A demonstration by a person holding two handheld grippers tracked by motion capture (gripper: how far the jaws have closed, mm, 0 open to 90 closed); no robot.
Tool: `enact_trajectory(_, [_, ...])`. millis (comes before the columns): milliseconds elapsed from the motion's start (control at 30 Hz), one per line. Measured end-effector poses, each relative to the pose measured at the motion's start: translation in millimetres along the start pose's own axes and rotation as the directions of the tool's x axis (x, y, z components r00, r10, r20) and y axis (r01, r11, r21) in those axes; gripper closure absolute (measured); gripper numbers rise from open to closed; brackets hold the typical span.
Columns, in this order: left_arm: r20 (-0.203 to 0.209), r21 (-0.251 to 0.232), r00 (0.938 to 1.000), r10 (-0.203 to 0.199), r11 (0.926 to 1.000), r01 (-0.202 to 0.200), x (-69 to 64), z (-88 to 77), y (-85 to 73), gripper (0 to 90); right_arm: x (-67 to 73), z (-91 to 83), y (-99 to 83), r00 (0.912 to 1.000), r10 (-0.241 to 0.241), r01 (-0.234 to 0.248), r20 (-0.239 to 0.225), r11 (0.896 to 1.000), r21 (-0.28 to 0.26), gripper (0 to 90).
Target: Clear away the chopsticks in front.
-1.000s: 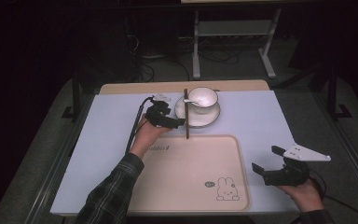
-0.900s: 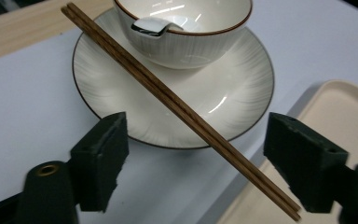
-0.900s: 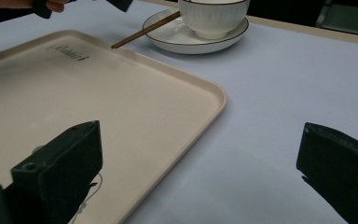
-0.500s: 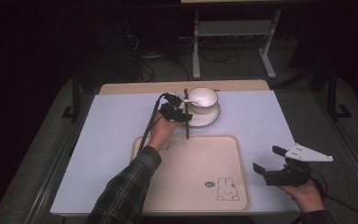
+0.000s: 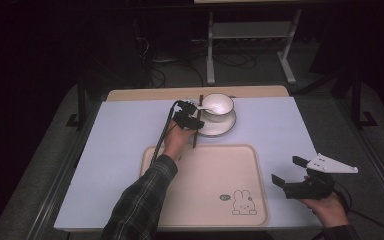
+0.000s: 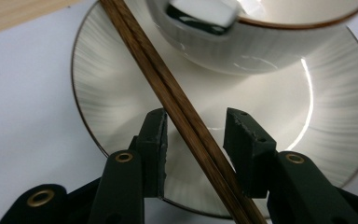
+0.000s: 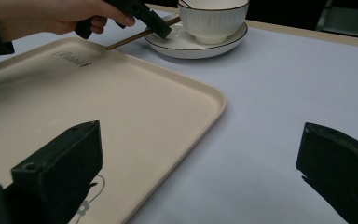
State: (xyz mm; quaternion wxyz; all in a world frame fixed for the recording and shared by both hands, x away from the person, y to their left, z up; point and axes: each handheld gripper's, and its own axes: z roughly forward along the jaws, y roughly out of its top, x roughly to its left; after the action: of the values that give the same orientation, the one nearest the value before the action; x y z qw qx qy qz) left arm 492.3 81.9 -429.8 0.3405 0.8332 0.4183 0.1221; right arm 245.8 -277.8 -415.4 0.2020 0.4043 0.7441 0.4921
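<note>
**Left gripper lines up on the chopsticks across the saucer rim**

Left gripper [image 6: 195, 140] sits low over the near edge of the saucer [image 6: 279, 112]; the pair of dark wooden chopsticks [image 6: 177, 102] runs diagonally between its jaws; jaws have just been closing, yet a gap shows on both sides of the wood, so pads not pressing, nothing pinched so far; likely the approach to a pick.

Where the chopsticks are: in the high view the chopsticks [image 5: 198, 122] lie left of the cup [image 5: 217, 105], far end by the cup, near end reaching toward the tray [image 5: 200, 185]; resting on the saucer rim lifts the middle off the table, which is probably why the grip is aimed there, room under the wood for the pads.

Cup stands on the saucer [image 5: 215, 126] with a white spoon [image 5: 198, 107] resting in it, handle out to the left; crowds the left gripper [image 5: 190, 116], so the low side approach makes sense.

Right gripper [image 5: 300, 184] hangs off the tray's right edge, well apart from the crockery; jaws spread wide with nothing between, seen in its own view as right gripper [image 7: 200, 177] over the tray [image 7: 121, 107] corner and table [image 7: 279, 93]; judged as waiting clear of the working hand.

Tray is bare, rabbit print [image 5: 243, 202] near its front; plausible drop spot for the chopsticks, a guess.
</note>
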Motion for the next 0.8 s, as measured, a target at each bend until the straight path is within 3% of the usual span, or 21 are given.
enact_trajectory(567, [-0.034,0.001,0.9994,0.004,1.0,-0.003,16.6,13.7,13.8,70.7,-2.4,-4.6,-1.6,0.9998,0.017,-0.017,0.006,1.0,-0.011,0.0])
enact_trajectory(700, [-0.031,-0.019,0.9995,0.002,0.9998,-0.002,17.6,11.7,15.7,68.9,-2.4,-6.7,-2.6,0.9997,0.022,-0.022,0.006,1.0,-0.015,0.0])
enact_trajectory(800, [-0.03,-0.023,0.9996,0.003,0.9997,-0.004,17.5,6.5,16.5,62.7,-2.0,-7.0,-2.8,0.9997,0.024,-0.024,0.006,1.0,-0.014,0.0])
